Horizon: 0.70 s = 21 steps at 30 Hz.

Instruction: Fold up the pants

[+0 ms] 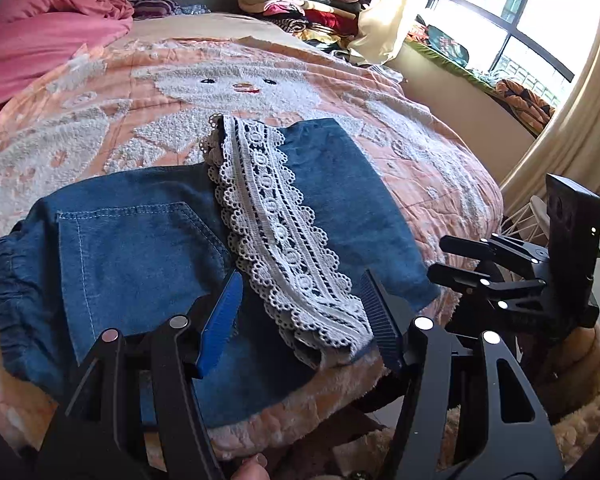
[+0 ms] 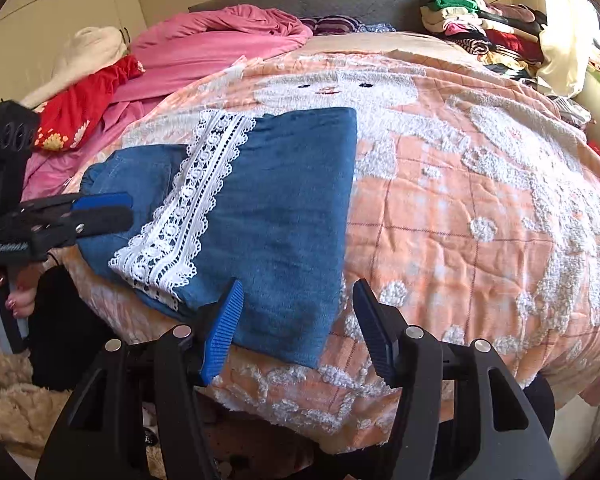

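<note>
Blue denim pants (image 1: 140, 248) with a white lace hem (image 1: 276, 232) lie folded on the bed, the leg end laid back over the pocket part. My left gripper (image 1: 300, 320) is open, hovering just above the near end of the lace, holding nothing. In the right wrist view the pants (image 2: 276, 216) and the lace (image 2: 184, 208) lie to the left of centre. My right gripper (image 2: 298, 328) is open and empty above the pants' near right corner. The right gripper also shows in the left wrist view (image 1: 456, 260). The left gripper shows in the right wrist view (image 2: 112, 210).
An orange and white quilt (image 2: 460, 200) covers the bed. Pink bedding (image 2: 220, 44) and a red garment (image 2: 88, 96) lie at the far left. A stack of folded clothes (image 2: 484, 32) sits at the far right corner. A window (image 1: 520, 20) is on the right.
</note>
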Available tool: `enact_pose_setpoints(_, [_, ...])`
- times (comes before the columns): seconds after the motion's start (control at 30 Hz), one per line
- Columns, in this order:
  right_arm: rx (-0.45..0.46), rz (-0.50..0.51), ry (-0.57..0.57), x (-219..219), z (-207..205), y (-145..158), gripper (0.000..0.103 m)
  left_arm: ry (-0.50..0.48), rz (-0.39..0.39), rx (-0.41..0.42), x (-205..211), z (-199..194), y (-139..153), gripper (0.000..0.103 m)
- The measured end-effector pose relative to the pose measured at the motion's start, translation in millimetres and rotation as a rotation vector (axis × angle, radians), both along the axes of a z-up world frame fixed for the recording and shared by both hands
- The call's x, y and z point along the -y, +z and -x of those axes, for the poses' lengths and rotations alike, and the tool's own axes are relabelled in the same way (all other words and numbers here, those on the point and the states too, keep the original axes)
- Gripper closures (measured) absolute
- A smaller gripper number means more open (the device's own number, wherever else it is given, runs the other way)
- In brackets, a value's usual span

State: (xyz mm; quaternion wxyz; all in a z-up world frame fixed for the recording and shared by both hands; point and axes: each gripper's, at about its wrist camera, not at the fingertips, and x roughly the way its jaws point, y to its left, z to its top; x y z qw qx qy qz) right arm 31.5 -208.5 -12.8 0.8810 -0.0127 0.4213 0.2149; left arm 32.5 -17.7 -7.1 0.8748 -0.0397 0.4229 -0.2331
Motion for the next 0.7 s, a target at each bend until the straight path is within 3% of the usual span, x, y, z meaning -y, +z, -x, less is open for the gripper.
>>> enact_pose_setpoints(0.1, [0.003, -0.009, 0.003, -2, -3, 4, 0.047, -0.015, -0.051, 0.018, 10, 9, -1, 0.050])
enact_pose_setpoints(0.27, [0.005, -0.014, 0.036, -14, -3, 6, 0.047, -0.013, -0.268, -0.003, 27, 12, -28, 0.049])
enact_pose_setpoints(0.57, [-0.088, 0.020, 0.062, -30, -8, -23, 0.047, 0.005, -0.258, -0.032, 17, 15, -40, 0.044])
enact_pose_setpoints(0.7, [-0.081, 0.045, 0.064, -35, -8, -25, 0.047, 0.012, -0.245, -0.029, 16, 16, -39, 0.044])
